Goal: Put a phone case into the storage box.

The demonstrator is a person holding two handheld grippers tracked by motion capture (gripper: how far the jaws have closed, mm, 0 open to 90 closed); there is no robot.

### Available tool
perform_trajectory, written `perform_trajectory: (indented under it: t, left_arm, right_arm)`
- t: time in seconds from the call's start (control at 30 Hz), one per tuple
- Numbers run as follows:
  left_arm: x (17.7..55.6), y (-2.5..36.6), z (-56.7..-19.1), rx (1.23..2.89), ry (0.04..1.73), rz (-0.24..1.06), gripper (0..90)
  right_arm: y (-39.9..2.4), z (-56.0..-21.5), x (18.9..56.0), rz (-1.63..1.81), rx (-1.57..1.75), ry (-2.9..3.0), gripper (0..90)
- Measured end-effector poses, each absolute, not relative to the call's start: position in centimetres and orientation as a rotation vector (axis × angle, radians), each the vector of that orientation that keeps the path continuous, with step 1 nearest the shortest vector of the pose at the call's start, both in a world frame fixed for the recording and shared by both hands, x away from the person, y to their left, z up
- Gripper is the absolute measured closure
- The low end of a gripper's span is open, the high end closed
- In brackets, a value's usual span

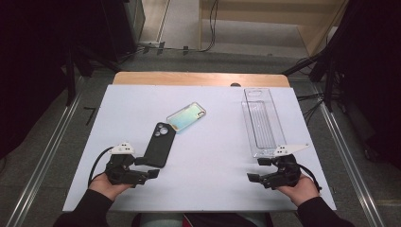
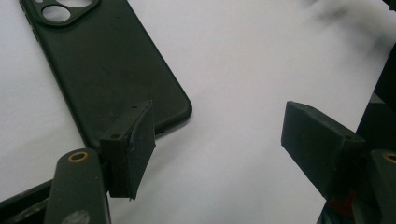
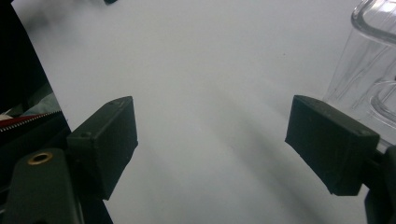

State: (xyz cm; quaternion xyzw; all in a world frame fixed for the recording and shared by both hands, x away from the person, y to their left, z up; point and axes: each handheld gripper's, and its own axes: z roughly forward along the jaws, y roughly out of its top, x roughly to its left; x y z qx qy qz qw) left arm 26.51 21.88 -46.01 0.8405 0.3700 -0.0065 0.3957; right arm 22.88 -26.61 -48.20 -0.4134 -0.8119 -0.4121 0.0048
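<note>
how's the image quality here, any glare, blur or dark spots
High view: the white table is evenly lit, the surroundings nearly black, the clear tray faint against the white. Left gripper view: the black phone case fairly sharp, soft shadow at top right. Right gripper view: the table is hazy, and the tray's rim glints.

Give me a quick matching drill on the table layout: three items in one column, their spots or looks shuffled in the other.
Things:
1. black phone case
2. iridescent phone case
3. clear plastic tray

Descriptions:
A. long and see-through, just beyond the right gripper
B. mid-table, shiny pastel, lying at a slant
C. camera cutouts at its far end, next to the open left gripper

Pairs: 1-C, 2-B, 3-A
</note>
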Motion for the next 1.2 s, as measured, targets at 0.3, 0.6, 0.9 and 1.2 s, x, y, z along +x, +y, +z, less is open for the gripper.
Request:
perform_trajectory:
  t: [0.3,0.6,0.9,1.2]
  left_arm:
    - [26.9,22.0,-46.0,2.129,0.937,-0.035,26.4]
    - [27.1,22.1,-45.7,2.123,0.936,0.003,26.4]
    - [28.4,21.9,-45.6,2.091,0.946,-0.023,23.2]
    - [30.0,21.2,-45.1,2.024,0.947,-0.042,0.0]
  right_arm:
    - [-26.5,-48.2,23.0,-1.3,-1.286,-2.529,14.7]
    - [-26.5,-48.3,22.9,-1.295,-1.283,-2.528,14.7]
    - [-26.5,-48.3,23.0,-1.3,-1.281,-2.518,14.7]
    - [-26.4,-48.3,23.0,-1.286,-1.274,-2.524,14.7]
